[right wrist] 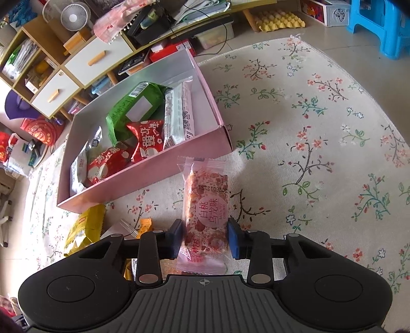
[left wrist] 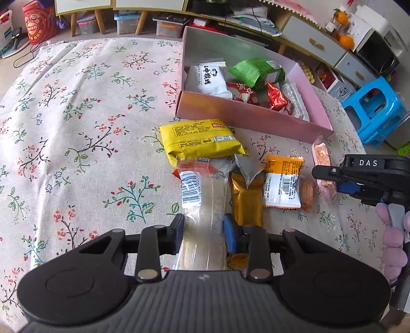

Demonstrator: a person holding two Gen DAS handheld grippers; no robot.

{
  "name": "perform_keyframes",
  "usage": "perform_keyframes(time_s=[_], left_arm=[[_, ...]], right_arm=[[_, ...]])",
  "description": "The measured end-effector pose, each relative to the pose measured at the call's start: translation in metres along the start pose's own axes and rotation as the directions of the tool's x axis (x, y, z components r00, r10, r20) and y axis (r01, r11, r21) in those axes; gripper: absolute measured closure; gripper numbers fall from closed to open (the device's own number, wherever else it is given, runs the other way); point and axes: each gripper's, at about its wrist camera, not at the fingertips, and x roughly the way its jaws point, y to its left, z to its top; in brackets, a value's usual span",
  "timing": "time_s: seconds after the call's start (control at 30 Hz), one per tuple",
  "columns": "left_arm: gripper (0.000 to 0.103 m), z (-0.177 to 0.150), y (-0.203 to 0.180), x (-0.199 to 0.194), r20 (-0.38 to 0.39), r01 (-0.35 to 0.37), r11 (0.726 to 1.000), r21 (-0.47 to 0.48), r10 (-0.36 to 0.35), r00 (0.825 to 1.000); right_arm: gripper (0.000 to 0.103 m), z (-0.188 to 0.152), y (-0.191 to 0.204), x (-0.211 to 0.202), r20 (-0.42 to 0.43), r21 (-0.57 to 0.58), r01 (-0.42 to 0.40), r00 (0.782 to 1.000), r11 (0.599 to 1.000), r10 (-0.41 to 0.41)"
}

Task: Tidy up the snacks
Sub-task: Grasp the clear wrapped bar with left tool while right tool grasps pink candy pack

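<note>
A pink box on the floral cloth holds several snack packets, among them a white one, a green one and red ones. My left gripper is shut on a clear-wrapped biscuit packet in front of the box. A yellow packet, a gold packet and an orange-and-white packet lie beside it. My right gripper is shut on a pink peach-flavour snack bar, just off the box's near corner.
Low cabinets with drawers and storage bins stand behind the cloth. A blue plastic stool stands to the right of the box. The floral cloth stretches wide on the left.
</note>
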Motion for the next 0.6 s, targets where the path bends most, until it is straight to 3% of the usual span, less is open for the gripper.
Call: perform_keyframes(time_s=[0.6], left_arm=[[0.074,0.002,0.003,-0.023,0.058,0.044,0.998,-0.034,-0.041,0.997]], right_arm=[[0.068,-0.001,0.004,-0.036,0.026,0.011,-0.102,0.994,0.995,0.102]])
